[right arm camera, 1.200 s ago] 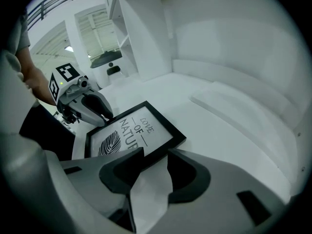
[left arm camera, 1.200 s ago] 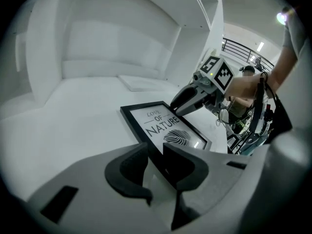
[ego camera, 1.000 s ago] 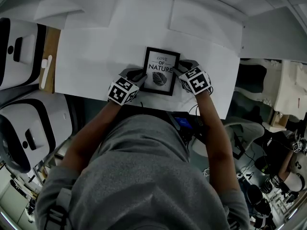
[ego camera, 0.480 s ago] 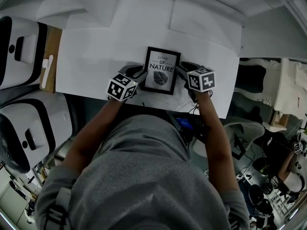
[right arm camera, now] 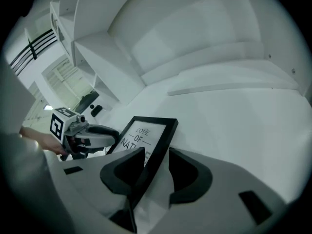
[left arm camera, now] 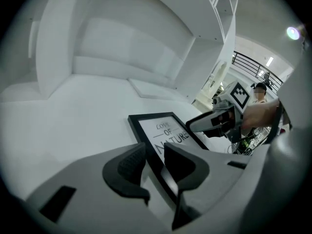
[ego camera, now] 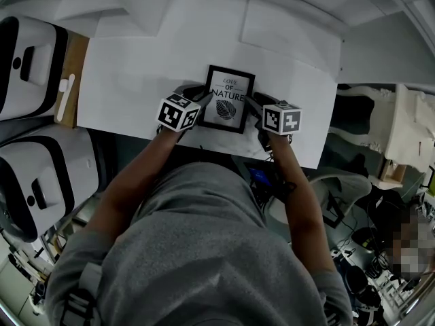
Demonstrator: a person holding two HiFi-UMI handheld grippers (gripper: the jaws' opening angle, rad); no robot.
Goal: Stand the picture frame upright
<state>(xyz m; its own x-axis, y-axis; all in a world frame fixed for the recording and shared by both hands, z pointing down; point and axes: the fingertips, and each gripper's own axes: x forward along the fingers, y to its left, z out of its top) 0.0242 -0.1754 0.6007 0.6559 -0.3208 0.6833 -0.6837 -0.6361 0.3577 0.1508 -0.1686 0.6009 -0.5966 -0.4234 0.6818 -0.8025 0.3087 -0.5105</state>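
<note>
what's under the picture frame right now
The white tabletop shows all around the picture frame, which appears to lie face up on it. Whatever is directly beneath, including any back stand, is covered by the frame itself.

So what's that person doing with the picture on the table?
The person is working on a black picture frame lying flat on the white table. The left hand-held gripper has the frame's left edge between its jaws, which have just been opening. The right hand-held gripper straddles the right edge; its jaws have just been closing. The frame isn't standing up yet.
</note>
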